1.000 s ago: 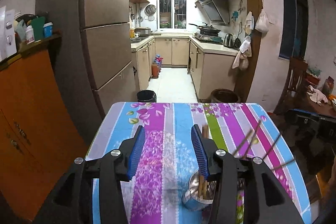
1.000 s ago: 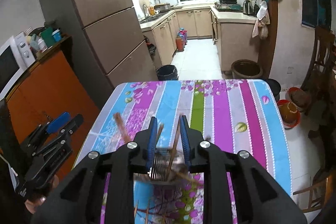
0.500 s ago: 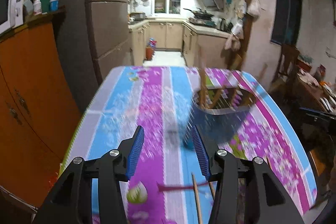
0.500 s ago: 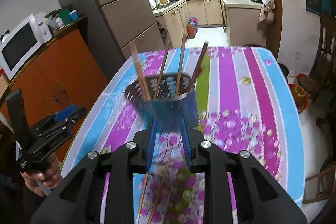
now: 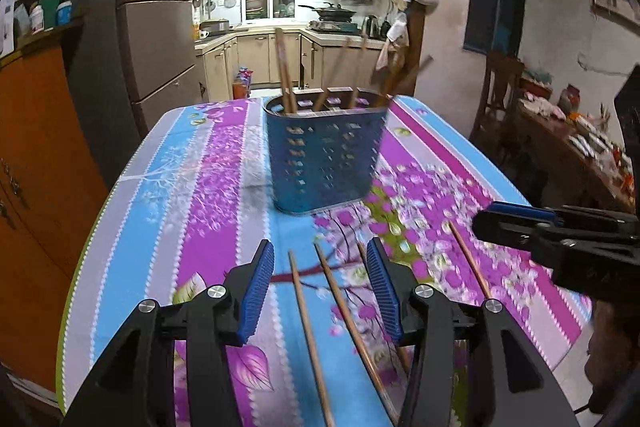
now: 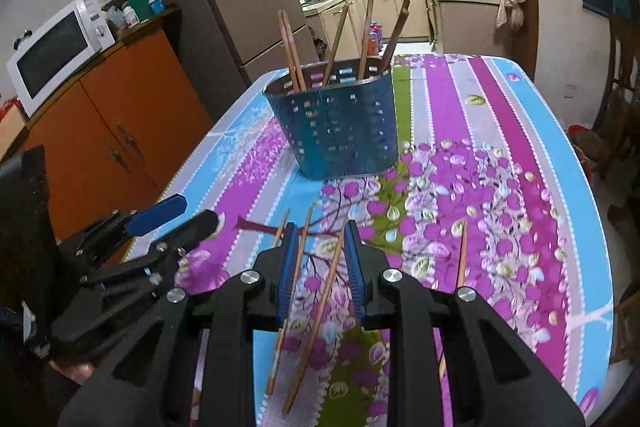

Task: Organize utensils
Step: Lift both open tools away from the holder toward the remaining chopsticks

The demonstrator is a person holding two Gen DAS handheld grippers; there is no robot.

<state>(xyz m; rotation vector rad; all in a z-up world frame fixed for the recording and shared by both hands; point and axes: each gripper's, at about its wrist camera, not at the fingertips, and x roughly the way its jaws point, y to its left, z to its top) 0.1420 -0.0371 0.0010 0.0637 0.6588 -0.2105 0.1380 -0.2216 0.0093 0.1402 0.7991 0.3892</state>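
Two grippers are hovering over loose chopsticks [image 5: 308, 323] on tablecloth [image 5: 192, 187], near blue holder [image 5: 326, 163]; left gripper [image 5: 320, 287] open, empty; right gripper [image 6: 321, 263] narrowly parted, not gripping; microwave [image 6: 56, 47] showing in right view only.

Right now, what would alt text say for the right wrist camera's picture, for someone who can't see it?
A blue perforated utensil holder with several chopsticks standing in it sits on a flowery striped tablecloth. Loose chopsticks lie on the cloth before it, under the right gripper, its jaws narrowly apart and empty. The left gripper hovers at left.
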